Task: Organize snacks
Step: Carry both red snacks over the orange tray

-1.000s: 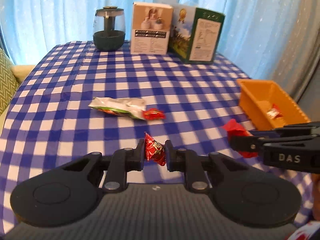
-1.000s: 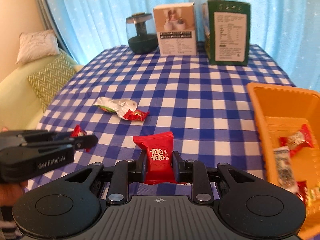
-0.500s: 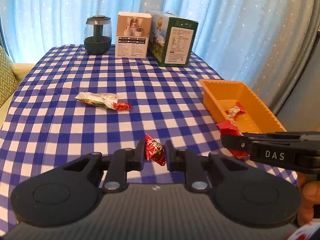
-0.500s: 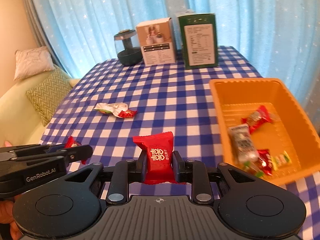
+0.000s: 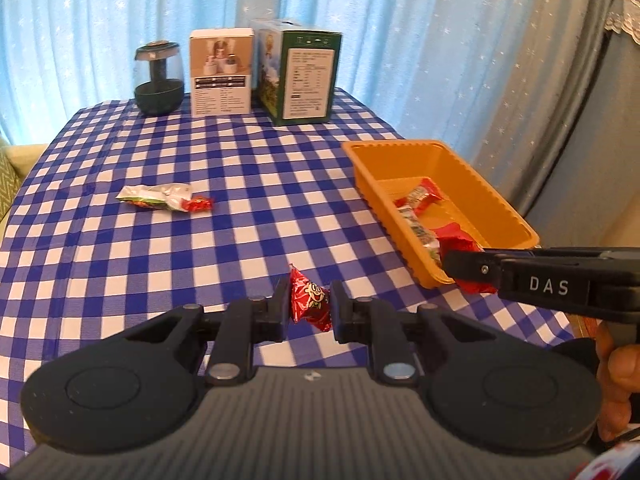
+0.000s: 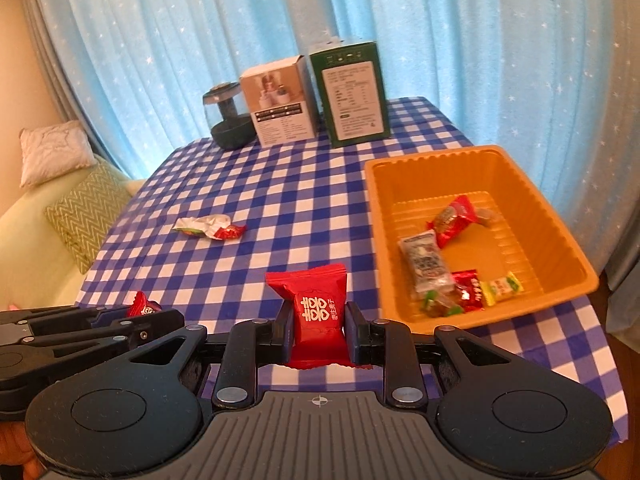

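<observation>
Orange plastic forms the tray (image 6: pixel 532 216), the largest task thing; it sits ahead and to the right of the right gripper (image 6: pixel 319 330), with several wrapped snacks lying loose inside. It looks rigid and light, likely to slide on the checked cloth (image 5: pixel 260 168) if nudged.

A red packet (image 6: pixel 316 312) is clamped upright between the right gripper's pads. It is judged soft and crinkly, best pinched across its flat middle, as it is.

A small red candy (image 5: pixel 309 299) is pinched in the left gripper (image 5: pixel 309 307). Its glossy wrapper is probably slippery, so the firm centre is the place to hold.

Two more wrapped snacks (image 5: pixel 166 199) lie touching on the cloth, ahead and to the left.
</observation>
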A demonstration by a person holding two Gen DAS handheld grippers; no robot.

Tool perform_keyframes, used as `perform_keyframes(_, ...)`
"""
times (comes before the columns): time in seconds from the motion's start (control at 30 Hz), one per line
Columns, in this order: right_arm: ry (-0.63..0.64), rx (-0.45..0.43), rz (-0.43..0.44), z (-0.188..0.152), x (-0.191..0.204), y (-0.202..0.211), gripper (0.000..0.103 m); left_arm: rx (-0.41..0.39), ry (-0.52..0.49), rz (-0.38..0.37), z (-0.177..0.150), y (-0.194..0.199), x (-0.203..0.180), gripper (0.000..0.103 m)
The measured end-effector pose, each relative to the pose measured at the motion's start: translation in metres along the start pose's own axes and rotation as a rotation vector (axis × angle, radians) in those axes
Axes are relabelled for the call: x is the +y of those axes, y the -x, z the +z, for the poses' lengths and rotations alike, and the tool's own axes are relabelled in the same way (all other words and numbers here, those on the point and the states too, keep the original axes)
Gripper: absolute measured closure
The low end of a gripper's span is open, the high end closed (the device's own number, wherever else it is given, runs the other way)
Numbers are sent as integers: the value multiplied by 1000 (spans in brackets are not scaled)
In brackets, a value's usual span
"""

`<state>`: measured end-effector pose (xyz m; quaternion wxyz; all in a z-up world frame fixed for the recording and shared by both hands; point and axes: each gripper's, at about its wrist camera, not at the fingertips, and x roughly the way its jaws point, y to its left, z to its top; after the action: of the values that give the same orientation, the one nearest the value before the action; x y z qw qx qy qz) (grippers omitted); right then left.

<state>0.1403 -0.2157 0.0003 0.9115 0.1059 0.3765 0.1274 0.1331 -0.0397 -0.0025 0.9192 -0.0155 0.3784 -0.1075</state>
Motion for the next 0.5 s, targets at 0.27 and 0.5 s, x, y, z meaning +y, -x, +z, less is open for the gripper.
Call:
perform_keyframes(0.27, -44, -22, -27, -3, -27, 18, 77, 6, -43, -22, 5, -4, -29, 85)
perform_keyframes(0.5, -87, -49, -62, -3, -51, 31, 77, 10, -68, -50, 11, -13, -51, 85)
